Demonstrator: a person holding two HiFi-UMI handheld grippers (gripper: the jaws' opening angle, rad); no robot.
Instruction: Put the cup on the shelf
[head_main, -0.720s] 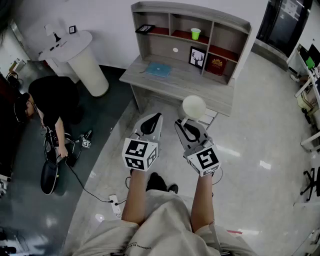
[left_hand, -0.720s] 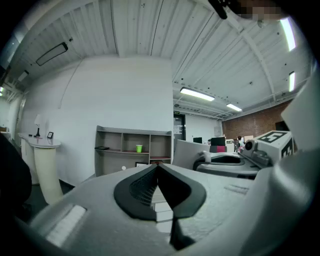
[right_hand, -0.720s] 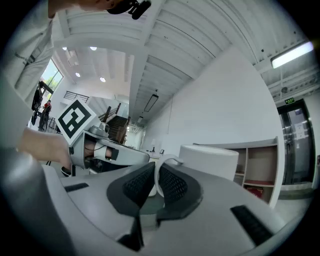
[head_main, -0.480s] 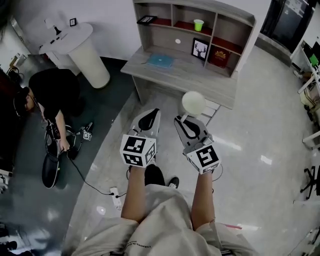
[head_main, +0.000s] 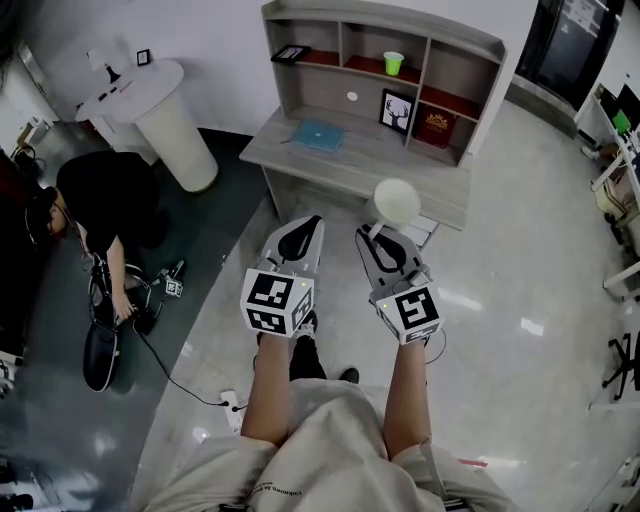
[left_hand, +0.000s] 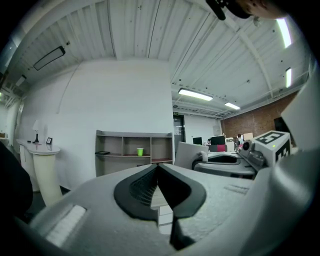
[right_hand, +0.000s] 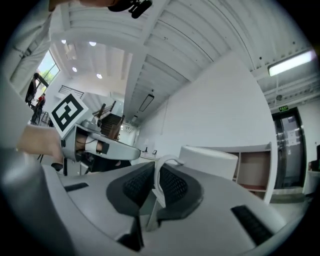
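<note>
Polished floor (head_main: 520, 260) fronts the shelf (head_main: 400, 22); your right gripper (head_main: 374, 236) pinches the cup (head_main: 397, 200) by its handle, left gripper (head_main: 304, 228) closed and empty. Approach level.

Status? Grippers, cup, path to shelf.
Left gripper shut, empty. Right gripper shut on cup by its handle, held short of shelf. Green cup in top middle bay; nothing seen blocking.

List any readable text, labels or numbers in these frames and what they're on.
None legible.
Print on the shorts: too small to read.
Gold print on the red box: blurred.
Green sign, right gripper view: too small.
</note>
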